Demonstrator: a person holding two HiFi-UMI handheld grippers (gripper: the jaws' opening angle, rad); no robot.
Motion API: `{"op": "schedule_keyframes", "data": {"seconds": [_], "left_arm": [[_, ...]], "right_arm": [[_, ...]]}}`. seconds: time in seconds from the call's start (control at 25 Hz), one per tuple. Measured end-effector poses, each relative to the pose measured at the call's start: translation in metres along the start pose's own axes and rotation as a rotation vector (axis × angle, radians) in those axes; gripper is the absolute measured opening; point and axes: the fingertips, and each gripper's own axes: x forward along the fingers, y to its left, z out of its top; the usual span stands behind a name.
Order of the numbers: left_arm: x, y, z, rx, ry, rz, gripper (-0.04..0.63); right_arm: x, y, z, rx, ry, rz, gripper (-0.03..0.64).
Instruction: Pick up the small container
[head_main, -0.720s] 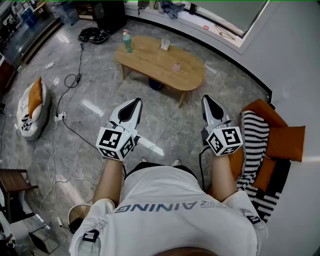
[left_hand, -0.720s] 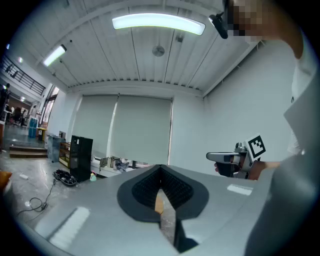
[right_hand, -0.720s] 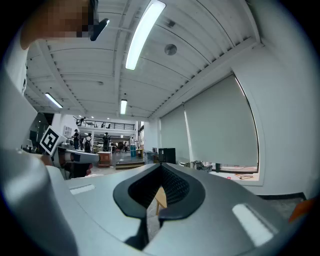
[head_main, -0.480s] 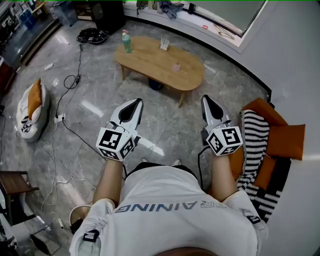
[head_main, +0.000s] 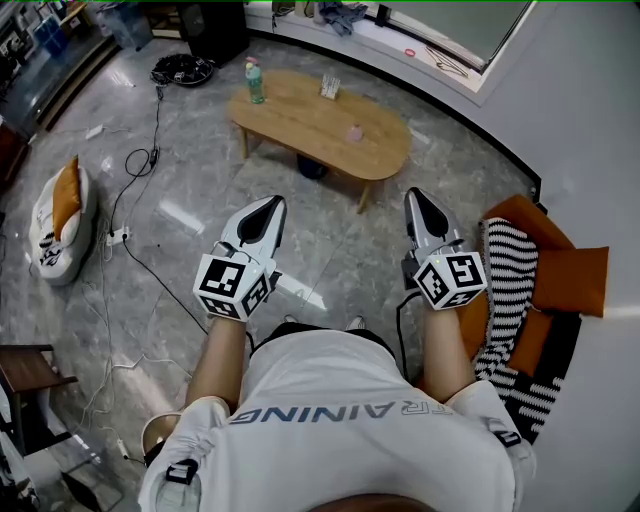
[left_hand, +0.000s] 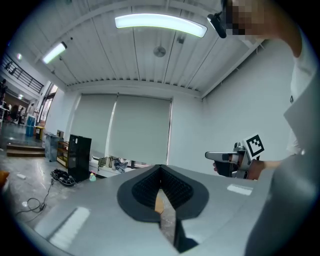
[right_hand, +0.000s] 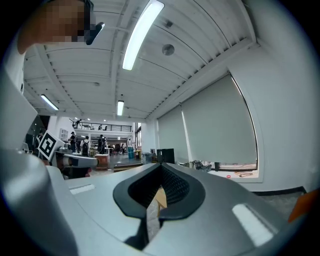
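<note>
Held out at waist height over the grey floor, side by side and well apart. Left claw closed tip to tip, with nothing gripped. Right claw pressed fully shut too, also empty. Both pointed toward the far side of the room, well short of the wooden bench.

Small container standing on the right half of that bench, pink, possibly a cup or jar but too small to tell. Well apart from both claws and touched by neither.

At the bench's far left end, 1 green bottle, upright. Near the far edge, a small pale stand.

Trailing across the floor on the left, black cables. Just right of the right claw, a striped cloth lying over orange cushions.
</note>
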Motion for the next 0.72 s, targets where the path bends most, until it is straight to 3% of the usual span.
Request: {"op": "schedule_keyframes", "data": {"seconds": [0.48,0.72], "left_arm": [[-0.016,0.038,-0.023,-0.025,0.030,-0.007,0.003],[0.003,0.049,-0.034,-0.042,0.056,0.006,0.003]], "right_arm": [[0.035,0.049,-0.033,0.006,0.079,0.039,0.012],[0.053,0.031,-0.043,0.024,0.110,0.042,0.012]]}}
